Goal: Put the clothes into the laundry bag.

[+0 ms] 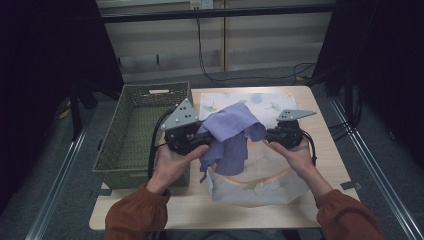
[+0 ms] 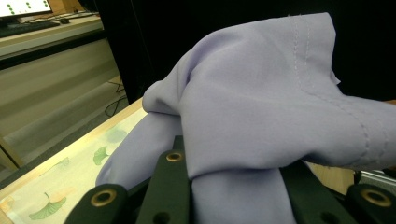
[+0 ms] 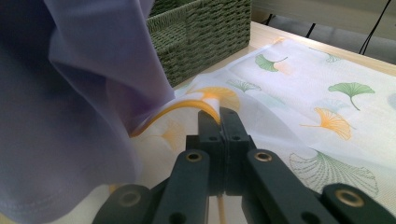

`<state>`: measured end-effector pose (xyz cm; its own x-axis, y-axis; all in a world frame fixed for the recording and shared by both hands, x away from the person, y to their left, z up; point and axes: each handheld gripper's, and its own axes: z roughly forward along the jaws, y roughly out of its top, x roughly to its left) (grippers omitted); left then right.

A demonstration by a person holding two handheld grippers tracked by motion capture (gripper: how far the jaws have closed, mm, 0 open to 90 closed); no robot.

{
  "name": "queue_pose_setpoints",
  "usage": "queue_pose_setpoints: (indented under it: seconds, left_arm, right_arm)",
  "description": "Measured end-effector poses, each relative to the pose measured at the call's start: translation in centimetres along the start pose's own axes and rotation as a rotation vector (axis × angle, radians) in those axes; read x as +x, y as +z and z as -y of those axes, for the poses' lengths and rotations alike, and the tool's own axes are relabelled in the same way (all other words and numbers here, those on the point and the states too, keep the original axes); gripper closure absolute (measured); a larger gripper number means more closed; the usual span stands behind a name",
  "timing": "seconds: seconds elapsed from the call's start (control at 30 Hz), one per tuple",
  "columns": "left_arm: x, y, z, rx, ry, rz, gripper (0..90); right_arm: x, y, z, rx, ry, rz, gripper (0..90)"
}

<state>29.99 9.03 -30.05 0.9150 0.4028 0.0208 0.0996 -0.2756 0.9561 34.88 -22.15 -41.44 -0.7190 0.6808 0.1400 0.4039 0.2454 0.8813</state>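
Both grippers' fingers pinch cloths: left lavender, right ginkgo-printed.

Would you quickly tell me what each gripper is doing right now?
Left gripper: shut on the purple cloth.
Right gripper: shut on the printed cloth.

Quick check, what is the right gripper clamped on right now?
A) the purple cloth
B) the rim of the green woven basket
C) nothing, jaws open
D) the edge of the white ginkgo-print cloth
D: in the right gripper view the right gripper has its jaws shut on a yellow-trimmed edge of the white ginkgo-print cloth, while the purple cloth hangs beside it and the green woven basket stands apart behind.
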Motion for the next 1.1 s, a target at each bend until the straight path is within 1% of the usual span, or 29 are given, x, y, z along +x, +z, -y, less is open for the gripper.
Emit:
queue_pose_setpoints:
  seconds: [0.1, 0.13, 0.17, 0.23, 0.27, 0.33, 0.5, 0.63, 0.67, 0.7, 0.73, 0.93, 1.0, 1.03, 1.1]
  left_arm:
    - [0.2, 0.7, 0.7, -0.007, -0.029, 0.01, 78.2]
    - [0.3, 0.9, 0.9, -0.004, -0.036, 0.02, 78.2]
    - [0.3, 1.1, 1.1, 0.0, -0.043, 0.019, 78.1]
    - [0.4, 1.5, 1.3, 0.001, -0.044, 0.023, 78.2]
    - [0.3, 1.6, 1.5, -0.006, -0.052, 0.029, 78.1]
    - [0.0, 1.8, 1.7, 0.003, -0.043, 0.029, 78.1]
    - [-0.7, 2.8, 2.1, 0.016, -0.034, 0.053, 78.1]
    - [-0.6, 3.9, 2.9, 0.05, -0.034, 0.058, 78.1]
    - [-0.6, 4.1, 3.1, 0.05, -0.035, 0.065, 78.1]
    - [-0.5, 4.3, 3.3, 0.052, -0.039, 0.065, 77.9]
    - [-0.4, 4.6, 3.5, 0.056, -0.052, 0.063, 77.9]
    - [0.0, 5.5, 4.5, 0.08, -0.055, 0.053, 77.8]
    - [0.3, 5.8, 4.9, 0.088, -0.064, 0.05, 77.8]
    - [0.3, 5.9, 5.1, 0.094, -0.073, 0.042, 77.9]
    - [0.6, 6.2, 5.6, 0.108, -0.073, 0.043, 77.8]
  right_arm:
    - [0.0, 0.0, 0.0, 0.001, 0.0, -0.001, 89.7]
    - [0.0, 0.0, 0.0, 0.0, 0.0, -0.002, 89.7]
    - [0.0, 0.0, 0.0, 0.0, -0.001, -0.002, 89.7]
    - [0.1, 0.0, 0.0, 0.0, -0.008, -0.001, 89.7]
    - [0.0, 0.0, 0.0, -0.002, -0.008, -0.002, 89.7]
    - [0.0, 0.0, 0.0, -0.003, -0.004, -0.004, 89.7]
    - [0.0, 0.0, 0.1, -0.004, 0.0, -0.008, 89.7]
    - [0.0, 0.0, 0.1, -0.007, -0.002, -0.002, 89.7]
    - [0.0, 0.0, 0.1, -0.007, -0.004, -0.003, 89.7]
    - [0.0, 0.0, 0.1, -0.007, -0.004, -0.003, 89.7]
    - [0.0, 0.0, 0.1, -0.006, -0.002, -0.006, 89.7]
    - [0.1, 0.0, 0.1, -0.005, -0.005, -0.003, 89.7]
    - [0.2, 0.0, 0.0, -0.003, -0.008, -0.006, 89.7]
    - [0.3, 0.0, 0.0, -0.001, -0.008, -0.005, 89.7]
    - [0.2, 0.1, 0.1, 0.002, -0.009, -0.005, 89.7]
